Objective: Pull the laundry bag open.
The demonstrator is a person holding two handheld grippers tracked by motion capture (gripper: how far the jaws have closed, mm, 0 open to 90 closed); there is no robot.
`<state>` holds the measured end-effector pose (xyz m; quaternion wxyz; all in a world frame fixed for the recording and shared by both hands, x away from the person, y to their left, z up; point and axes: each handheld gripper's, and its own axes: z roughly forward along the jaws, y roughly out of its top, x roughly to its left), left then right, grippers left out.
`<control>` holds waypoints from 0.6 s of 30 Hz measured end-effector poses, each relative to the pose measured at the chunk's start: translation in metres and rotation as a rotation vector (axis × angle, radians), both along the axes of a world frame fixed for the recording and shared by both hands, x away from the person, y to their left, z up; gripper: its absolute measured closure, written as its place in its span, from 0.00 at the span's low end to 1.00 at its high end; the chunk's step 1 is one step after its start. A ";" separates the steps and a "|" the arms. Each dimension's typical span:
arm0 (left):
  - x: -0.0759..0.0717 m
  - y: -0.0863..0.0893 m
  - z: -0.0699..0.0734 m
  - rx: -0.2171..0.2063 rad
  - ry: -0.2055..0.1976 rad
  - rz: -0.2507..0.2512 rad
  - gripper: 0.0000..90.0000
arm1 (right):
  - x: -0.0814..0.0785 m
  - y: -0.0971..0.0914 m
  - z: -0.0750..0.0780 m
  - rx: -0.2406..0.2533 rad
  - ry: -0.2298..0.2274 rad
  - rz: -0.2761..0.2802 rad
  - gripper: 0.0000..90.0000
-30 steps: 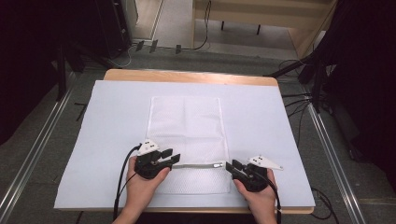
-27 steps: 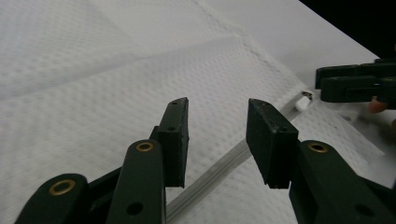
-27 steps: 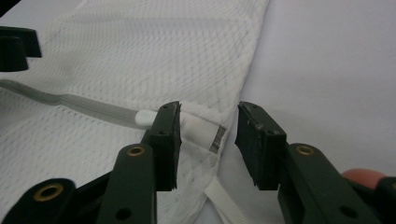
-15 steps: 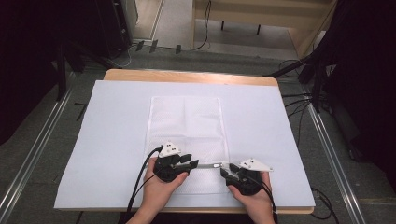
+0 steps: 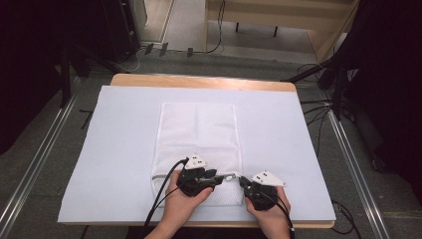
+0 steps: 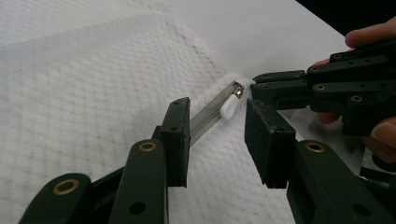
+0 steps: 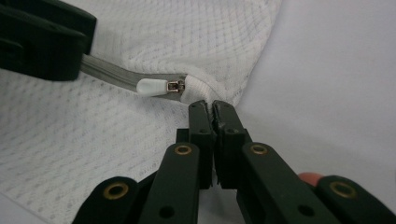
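A white mesh laundry bag (image 5: 198,144) is laid flat on a pale sheet (image 5: 114,149) that covers a wooden table (image 5: 199,81). Its zipper (image 5: 169,175) runs across the bag's near end, just ahead of both hands.

The left gripper (image 5: 211,178) is held over the near part of the bag, resting on the mesh, with its jaws pointed toward the right gripper (image 5: 243,181). In the left gripper view, the left gripper (image 6: 217,128) is seen with its jaws parted, and the grey zipper tape (image 6: 208,115) passes through the gap between them. The white zipper pull (image 6: 229,106) lies just beyond the jaw tips, between them and the other gripper's jaws, and nothing is clasped.

In the right gripper view, the right gripper (image 7: 213,108) is seen with its jaws pressed together at the bag's hem, directly below the end of the zipper. A thin edge of fabric appears to be pinched between the tips, though how much is caught cannot be made out. The zipper pull (image 7: 150,87) lies just beyond and to the left of these tips, at the zipper's closed end, near the corner of the bag (image 7: 233,56). The left gripper's jaw is seen farther left, over the tape.

The person's hands (image 5: 184,206) enter from the near edge of the table, and a black cable (image 5: 161,196) trails back from the left gripper.
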<state>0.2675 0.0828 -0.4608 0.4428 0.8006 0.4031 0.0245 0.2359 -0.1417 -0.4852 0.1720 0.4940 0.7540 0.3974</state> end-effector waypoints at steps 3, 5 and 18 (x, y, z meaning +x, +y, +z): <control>0.001 -0.004 -0.002 0.002 0.009 -0.011 0.69 | -0.003 0.000 0.005 0.012 -0.040 0.014 0.99; 0.001 -0.007 -0.004 0.006 0.017 -0.021 0.69 | -0.006 0.002 0.009 0.022 -0.071 0.024 0.99; -0.001 -0.009 -0.003 -0.050 0.033 -0.050 0.78 | -0.014 0.009 0.016 0.013 -0.143 0.055 1.00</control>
